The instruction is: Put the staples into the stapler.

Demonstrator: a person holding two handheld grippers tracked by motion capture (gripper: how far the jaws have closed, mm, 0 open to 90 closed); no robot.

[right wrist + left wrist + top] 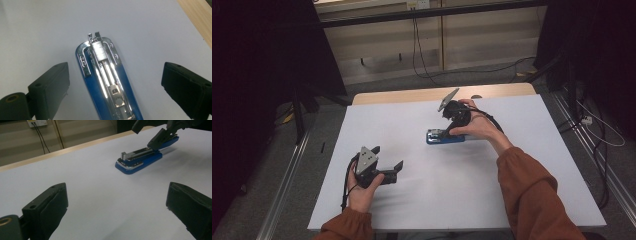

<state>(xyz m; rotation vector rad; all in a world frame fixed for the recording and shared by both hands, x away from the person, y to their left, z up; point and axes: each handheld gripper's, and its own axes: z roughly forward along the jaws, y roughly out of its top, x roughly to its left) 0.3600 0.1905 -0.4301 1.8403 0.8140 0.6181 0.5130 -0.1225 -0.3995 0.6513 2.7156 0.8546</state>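
A blue stapler (443,137) lies near the middle of the white table (512,190), its silver magazine exposed on top. My right gripper (441,131) hovers over the stapler's right end and points down along it. In the right gripper view the stapler (107,82) runs up between the jaws of the right gripper (113,75), which stand wide on either side and touch nothing. My left gripper (388,157) rests low at the front left, open and empty. In the left gripper view the stapler (138,160) lies well beyond the left gripper (116,200).
A wooden strip (412,95) borders the table's far edge. Beyond it, cables (417,45) hang down a pale wall. Dark stands and more cables (597,130) sit on the floor to the right. Bare white surface stretches between the two grippers.
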